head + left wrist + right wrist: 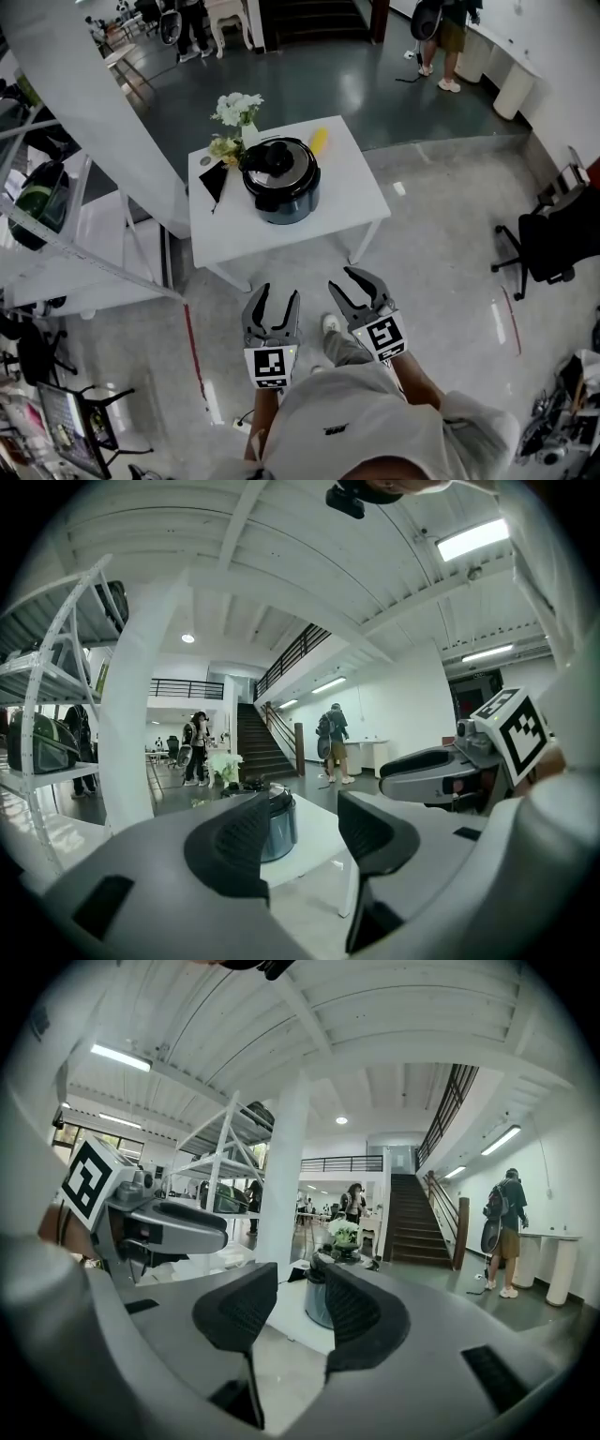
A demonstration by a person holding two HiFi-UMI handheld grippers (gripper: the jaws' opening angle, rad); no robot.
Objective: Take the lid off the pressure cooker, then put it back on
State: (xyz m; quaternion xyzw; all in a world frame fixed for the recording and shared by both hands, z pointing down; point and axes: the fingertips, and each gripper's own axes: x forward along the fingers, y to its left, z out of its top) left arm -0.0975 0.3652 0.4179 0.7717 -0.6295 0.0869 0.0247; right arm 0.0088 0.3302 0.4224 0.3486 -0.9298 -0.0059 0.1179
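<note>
The lid sits on the pressure cooker upper centre, while the left gripper and right gripper hang parted, empty, well short, so reaching it likely comes next.

We count one pressure cooker with one lid, one white table, one bunch of white flowers and one yellow thing. There are two grippers: the left gripper and the right gripper. Farther off we count one staircase, one black office chair, and at least two people: one person by the counter and another person.
</note>
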